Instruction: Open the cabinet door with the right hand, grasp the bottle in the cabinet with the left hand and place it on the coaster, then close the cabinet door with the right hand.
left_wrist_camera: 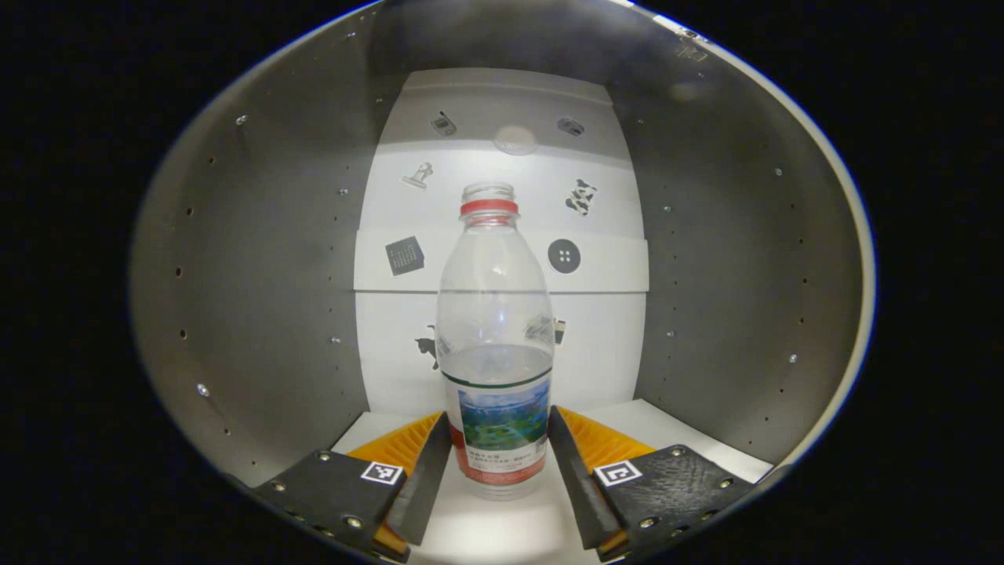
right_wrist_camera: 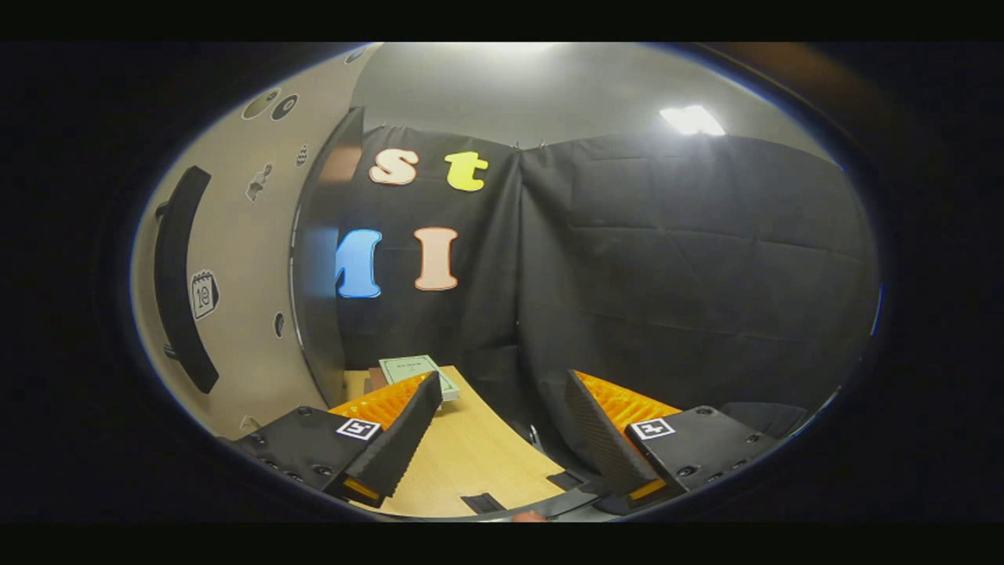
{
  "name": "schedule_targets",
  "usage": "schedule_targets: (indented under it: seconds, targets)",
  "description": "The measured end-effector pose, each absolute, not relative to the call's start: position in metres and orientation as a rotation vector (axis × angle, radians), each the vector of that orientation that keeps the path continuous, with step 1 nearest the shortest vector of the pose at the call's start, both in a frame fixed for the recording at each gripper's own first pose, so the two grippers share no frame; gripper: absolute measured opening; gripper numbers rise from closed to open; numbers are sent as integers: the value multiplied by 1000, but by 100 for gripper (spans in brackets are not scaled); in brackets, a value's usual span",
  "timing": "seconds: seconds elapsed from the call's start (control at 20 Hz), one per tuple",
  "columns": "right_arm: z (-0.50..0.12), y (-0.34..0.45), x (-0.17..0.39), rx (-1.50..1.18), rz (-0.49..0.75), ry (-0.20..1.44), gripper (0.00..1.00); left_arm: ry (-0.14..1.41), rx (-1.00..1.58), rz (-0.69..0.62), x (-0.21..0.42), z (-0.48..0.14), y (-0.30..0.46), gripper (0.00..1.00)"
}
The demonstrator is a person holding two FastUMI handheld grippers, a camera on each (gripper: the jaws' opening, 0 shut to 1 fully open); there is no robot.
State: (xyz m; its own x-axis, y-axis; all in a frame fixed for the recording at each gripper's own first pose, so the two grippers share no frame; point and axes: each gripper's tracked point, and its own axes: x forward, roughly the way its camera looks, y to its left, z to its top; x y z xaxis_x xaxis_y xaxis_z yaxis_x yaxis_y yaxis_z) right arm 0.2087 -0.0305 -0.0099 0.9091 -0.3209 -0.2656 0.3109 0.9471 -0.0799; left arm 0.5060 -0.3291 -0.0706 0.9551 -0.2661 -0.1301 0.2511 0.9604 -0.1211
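In the left gripper view a clear plastic bottle (left_wrist_camera: 494,314) with a red neck ring, no cap and a picture label stands upright on the white floor of the cabinet (left_wrist_camera: 259,298). It is roughly a third full of water. My left gripper (left_wrist_camera: 500,412) is inside the cabinet with a finger against each side of the bottle's label, shut on it. In the right gripper view my right gripper (right_wrist_camera: 502,377) is open with nothing between its fingers. It hovers over a wooden table (right_wrist_camera: 471,455), beside the opened cabinet door (right_wrist_camera: 243,298) and its black handle (right_wrist_camera: 176,275).
Grey cabinet side walls (left_wrist_camera: 722,282) close in on both sides of the bottle, and the white back panel (left_wrist_camera: 502,212) carries several stickers. A green booklet (right_wrist_camera: 416,369) lies on the table near the door's edge. Black cloth (right_wrist_camera: 690,275) hangs behind the table.
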Motion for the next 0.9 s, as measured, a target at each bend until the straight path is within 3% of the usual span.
schedule_targets:
  seconds: [0.1, 0.4, 0.9]
  targets:
    - [-12, -32, 209, -25, -324, 283, 99, 135, -99, -264, 502, -67, -328, 69]
    - [-11, -34, 208, -7, -298, 267, 99, 37, -71, -292, 469, -19, -329, 71]
    - [2, -44, 191, 17, -178, 201, 96, -17, -65, -262, 354, 32, -292, 69]
